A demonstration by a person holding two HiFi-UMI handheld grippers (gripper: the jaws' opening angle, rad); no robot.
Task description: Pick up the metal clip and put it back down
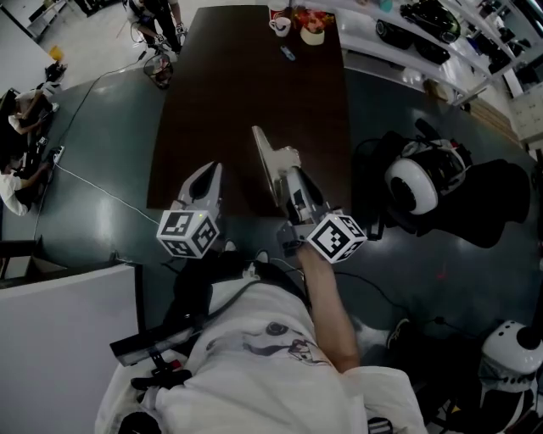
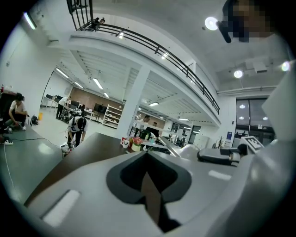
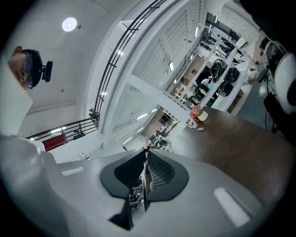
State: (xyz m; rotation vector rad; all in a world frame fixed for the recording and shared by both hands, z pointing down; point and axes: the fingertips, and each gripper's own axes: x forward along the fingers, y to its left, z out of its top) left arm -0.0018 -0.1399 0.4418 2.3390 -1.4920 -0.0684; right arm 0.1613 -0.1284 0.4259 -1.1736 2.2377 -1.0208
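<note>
My right gripper [image 1: 258, 134] hangs over the near end of the long dark brown table [image 1: 212, 102]. The metal clip [image 3: 144, 178] stands edge-on between its pads as a thin steel strip with wire parts, its top poking out past the fingertips, so this gripper [image 3: 145, 152] is shut on the clip. In the head view I cannot make out the clip itself. To its left, my left gripper [image 1: 215, 169] is lower and nearer the table's front edge. Its [image 2: 147, 155] jaws are together with nothing between them.
At the table's far end stand a white mug [image 1: 280, 25], a flower pot [image 1: 312, 32] and a small blue object [image 1: 288, 53]. A black seat with a white helmet [image 1: 413, 186] stands right of the table. A cable [image 1: 102, 191] runs across the floor on the left, where people [image 1: 21, 110] sit.
</note>
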